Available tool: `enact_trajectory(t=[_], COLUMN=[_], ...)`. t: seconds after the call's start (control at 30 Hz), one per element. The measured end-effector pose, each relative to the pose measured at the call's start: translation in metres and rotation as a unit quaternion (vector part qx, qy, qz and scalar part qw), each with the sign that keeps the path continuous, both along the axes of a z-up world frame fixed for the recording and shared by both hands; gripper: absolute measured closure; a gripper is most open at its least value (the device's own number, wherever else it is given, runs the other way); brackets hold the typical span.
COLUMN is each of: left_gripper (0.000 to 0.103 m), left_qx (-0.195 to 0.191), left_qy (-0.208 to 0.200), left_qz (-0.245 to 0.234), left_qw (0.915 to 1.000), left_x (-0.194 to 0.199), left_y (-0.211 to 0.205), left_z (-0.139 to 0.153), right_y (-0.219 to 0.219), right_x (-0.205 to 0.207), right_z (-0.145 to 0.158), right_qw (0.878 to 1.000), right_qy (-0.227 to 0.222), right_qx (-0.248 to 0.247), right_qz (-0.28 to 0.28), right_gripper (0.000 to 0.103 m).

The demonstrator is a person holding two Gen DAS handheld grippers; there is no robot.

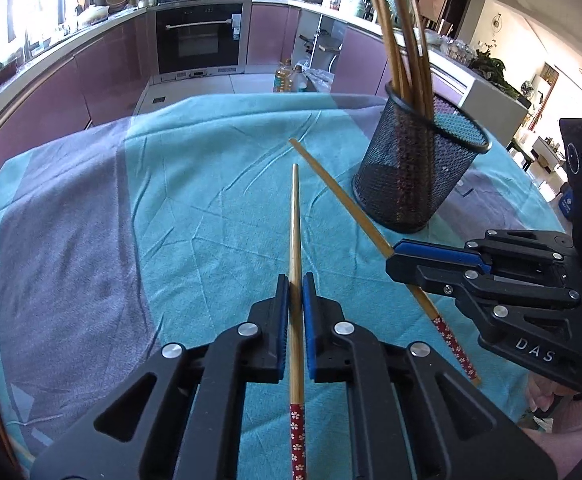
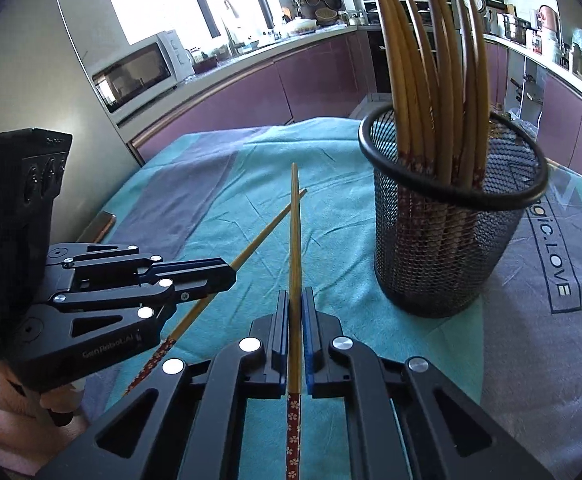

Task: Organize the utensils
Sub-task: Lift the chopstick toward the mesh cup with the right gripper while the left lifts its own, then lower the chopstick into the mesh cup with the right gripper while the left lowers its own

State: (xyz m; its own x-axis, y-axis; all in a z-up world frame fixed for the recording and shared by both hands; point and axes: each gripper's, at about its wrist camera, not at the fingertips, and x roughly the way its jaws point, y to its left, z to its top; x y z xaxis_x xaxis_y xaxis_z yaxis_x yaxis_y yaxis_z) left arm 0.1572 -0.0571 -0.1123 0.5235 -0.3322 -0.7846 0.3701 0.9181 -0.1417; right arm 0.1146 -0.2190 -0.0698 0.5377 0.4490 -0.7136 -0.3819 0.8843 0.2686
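In the left wrist view, the left gripper (image 1: 296, 280) sits at the bottom centre of the frame with its blue-padded jaws closed on a long bamboo chopstick with a red flowered end (image 1: 295, 240), whose bare tip points up the frame over the teal and grey tablecloth (image 1: 171, 184); to the right, the right gripper (image 1: 391, 254) reaches in from the frame's right edge, clamped on a second bamboo chopstick with a red flowered end (image 1: 339, 194) that runs diagonally from centre to lower right, and the black wire-mesh cup (image 1: 419, 168) stands upright in the upper right, holding a bundle of bamboo chopsticks (image 1: 401, 48) that lean out above its rim; in the right wrist view, the right gripper (image 2: 296, 296) at bottom centre pinches its chopstick (image 2: 294, 236) upright along the frame, the left gripper (image 2: 229, 276) comes in from the left gripping the other chopstick (image 2: 267, 230), their far tips crossing near the frame's centre, and the mesh cup (image 2: 443, 248) with its bundle (image 2: 431, 80) stands just right of them on the cloth (image 2: 211, 184)
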Motion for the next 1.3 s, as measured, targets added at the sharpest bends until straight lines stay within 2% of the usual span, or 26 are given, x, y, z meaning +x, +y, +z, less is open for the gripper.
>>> enact_trajectory(t=[0.3,0.77,1.3], left_gripper=[0.095,0.096,0.096], left_qx=[-0.035,-0.094,-0.137], left_qy=[-0.019,-0.049,-0.065], left_qz=[-0.025,-0.059,-0.076], left_qw=[0.9989,0.9926,0.9855], left_x=[-0.014,-0.034,-0.033], left_y=[0.007,0.010,0.005], left_z=[0.030,0.080,0.103], right_y=[-0.018,-0.048,-0.063], right_x=[-0.016,-0.030,-0.034], right_z=[0.023,0.052,0.075], right_qw=[0.999,0.995,0.991], right_qy=[-0.031,-0.074,-0.109], right_qx=[0.024,0.060,0.073], right_qz=[-0.005,-0.027,-0.040], right_gripper=[0.097,0.097,0.097])
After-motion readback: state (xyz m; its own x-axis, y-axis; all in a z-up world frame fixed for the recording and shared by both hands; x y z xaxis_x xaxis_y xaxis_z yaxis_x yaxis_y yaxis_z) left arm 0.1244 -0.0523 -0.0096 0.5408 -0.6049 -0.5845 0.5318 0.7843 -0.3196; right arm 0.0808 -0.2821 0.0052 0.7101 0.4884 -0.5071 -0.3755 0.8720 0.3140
